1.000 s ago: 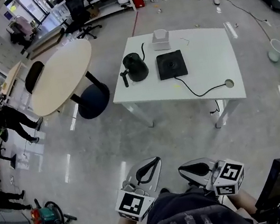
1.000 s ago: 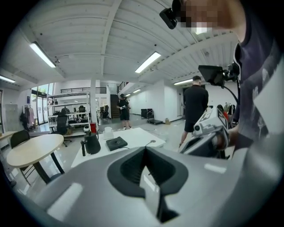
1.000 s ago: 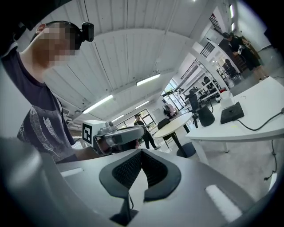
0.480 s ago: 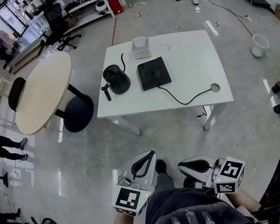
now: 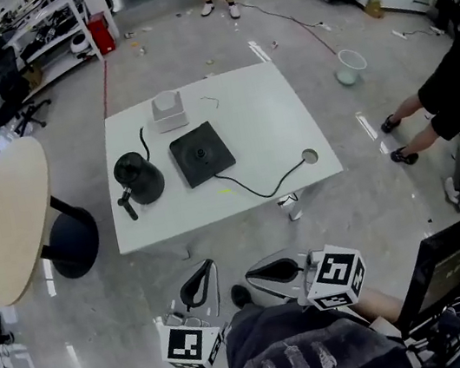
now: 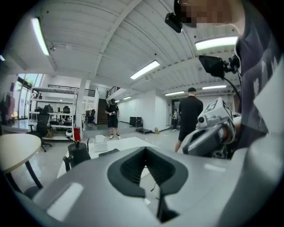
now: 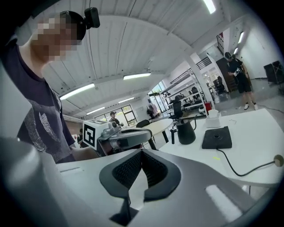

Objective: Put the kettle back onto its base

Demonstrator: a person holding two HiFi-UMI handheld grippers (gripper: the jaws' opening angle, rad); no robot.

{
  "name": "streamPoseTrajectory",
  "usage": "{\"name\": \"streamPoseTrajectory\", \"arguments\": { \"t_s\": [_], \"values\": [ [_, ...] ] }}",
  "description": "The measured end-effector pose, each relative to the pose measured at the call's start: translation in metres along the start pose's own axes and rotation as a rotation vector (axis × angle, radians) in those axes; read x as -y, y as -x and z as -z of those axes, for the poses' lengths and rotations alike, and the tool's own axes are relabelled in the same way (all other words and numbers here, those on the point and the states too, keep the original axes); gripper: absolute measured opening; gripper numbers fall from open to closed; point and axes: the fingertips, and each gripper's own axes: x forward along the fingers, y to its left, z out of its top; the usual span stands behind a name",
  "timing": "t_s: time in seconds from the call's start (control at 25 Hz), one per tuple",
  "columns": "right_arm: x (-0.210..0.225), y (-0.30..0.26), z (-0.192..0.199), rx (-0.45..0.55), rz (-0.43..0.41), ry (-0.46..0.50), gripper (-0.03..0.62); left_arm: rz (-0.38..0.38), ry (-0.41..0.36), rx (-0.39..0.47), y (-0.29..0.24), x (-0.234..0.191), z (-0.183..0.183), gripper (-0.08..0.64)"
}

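On the white counter, the kettle is set just beside its base, while the left gripper and right gripper are held away, jaws closed on nothing.

**Open floor fronts the white bench**
On the bench, the kettle stands just left of its base, apart from it; a white box sits behind both, the cord trails right. A round table flanks the left, a bystander the right.
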Motion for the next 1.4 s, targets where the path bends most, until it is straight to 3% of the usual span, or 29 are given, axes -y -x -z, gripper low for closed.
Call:
{"name": "streamPoseTrajectory", "arguments": {
  "t_s": [0.08,0.28,0.6,0.88,1.0,1.12,1.4],
  "values": [
    [0.014,-0.016,-0.006,0.001,0.035,-0.014,0.002,0.018,-0.028,0.003,-0.005,-0.022,0.001,0.002],
    [0.023,-0.047,-0.021,-0.023,0.084,-0.028,0.002,0.064,-0.003,0.031,-0.013,-0.063,-0.002,0.002],
    [0.039,-0.075,-0.038,-0.041,0.085,-0.044,0.002,0.071,0.007,0.027,-0.024,-0.097,-0.009,0.002],
    [0.063,-0.084,-0.053,-0.05,-0.013,-0.034,0.002,-0.03,0.006,-0.007,-0.038,-0.121,-0.012,0.002],
    [0.082,-0.046,-0.067,-0.043,-0.014,-0.051,0.002,-0.037,0.036,-0.032,-0.064,-0.101,-0.026,0.002],
    [0.108,-0.011,-0.08,-0.024,-0.067,-0.078,0.002,-0.105,0.058,-0.087,-0.086,-0.088,-0.039,0.002],
    [0.167,-0.005,-0.068,-0.033,-0.121,-0.13,0.002,-0.206,0.008,-0.169,-0.126,-0.113,-0.032,0.002]
  ]
}}
